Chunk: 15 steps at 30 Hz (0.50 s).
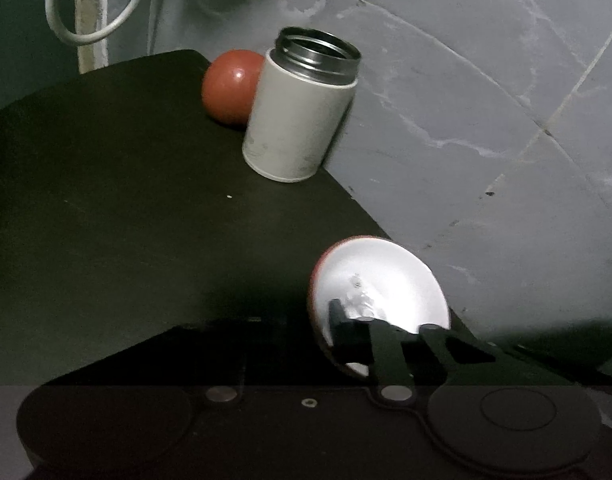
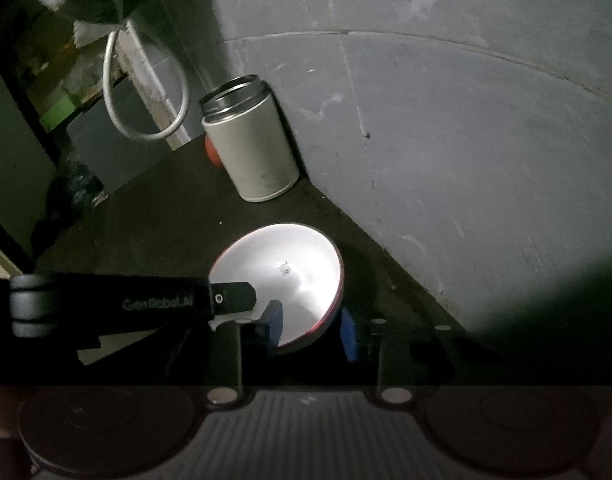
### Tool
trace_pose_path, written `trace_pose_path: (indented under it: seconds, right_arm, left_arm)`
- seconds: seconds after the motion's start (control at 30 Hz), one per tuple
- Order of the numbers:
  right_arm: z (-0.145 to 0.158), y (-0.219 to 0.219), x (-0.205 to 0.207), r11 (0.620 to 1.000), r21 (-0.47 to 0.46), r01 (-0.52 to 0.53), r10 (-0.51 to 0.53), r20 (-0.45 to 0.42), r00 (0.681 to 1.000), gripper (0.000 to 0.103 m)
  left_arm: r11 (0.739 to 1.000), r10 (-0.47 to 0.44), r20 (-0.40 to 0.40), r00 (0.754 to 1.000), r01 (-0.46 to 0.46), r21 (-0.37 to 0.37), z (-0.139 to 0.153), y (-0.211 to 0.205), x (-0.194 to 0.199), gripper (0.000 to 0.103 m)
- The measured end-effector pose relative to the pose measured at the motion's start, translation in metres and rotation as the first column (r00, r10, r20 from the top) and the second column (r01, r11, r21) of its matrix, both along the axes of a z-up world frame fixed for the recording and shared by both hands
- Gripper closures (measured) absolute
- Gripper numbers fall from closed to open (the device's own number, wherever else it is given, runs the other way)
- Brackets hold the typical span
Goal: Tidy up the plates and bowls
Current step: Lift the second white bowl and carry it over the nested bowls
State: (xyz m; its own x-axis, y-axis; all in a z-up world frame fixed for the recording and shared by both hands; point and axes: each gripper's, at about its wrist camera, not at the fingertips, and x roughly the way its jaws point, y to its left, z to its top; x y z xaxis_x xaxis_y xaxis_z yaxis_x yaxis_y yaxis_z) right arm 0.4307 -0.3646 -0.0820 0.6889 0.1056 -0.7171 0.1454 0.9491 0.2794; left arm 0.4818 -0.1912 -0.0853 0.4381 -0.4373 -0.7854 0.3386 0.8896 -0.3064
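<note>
I hold both grippers low over a dark table in dim light, near its corner by a grey marbled floor. My right gripper reaches forward with its two blue-padded fingers spread to either side of the near rim of a bowl, white inside and red outside; whether the pads touch the rim I cannot tell. The bowl sits tilted at the table's edge, its open mouth facing up and toward my cameras. My left gripper comes in from the left, level with the table, its black fingers lying across the bowl's near-left rim; whether they pinch that rim or merely overlap it I cannot tell. Farther back, well apart from the bowl, an open white flask with a steel neck stands upright, a red bowl just behind it, bottom up. A white cable loops beyond the table.
</note>
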Motion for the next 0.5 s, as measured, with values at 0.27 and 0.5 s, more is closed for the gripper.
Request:
trace_pose_path:
  seconds: [0.27, 0.5]
  right_arm:
    - [0.002, -0.003, 0.001, 1.000, -0.007, -0.013, 0.013, -0.010, 1.000, 0.081]
    - [0.002, -0.006, -0.012, 1.000, 0.014, -0.019, 0.019, -0.017, 1.000, 0.085]
  left_arm:
    - [1.000, 0.015, -0.001, 1.000, -0.015, -0.006, -0.001, -0.002, -0.002, 0.093]
    - [0.999, 0.032, -0.007, 0.999, -0.032, -0.015, 0.003, 0.004, -0.014, 0.095]
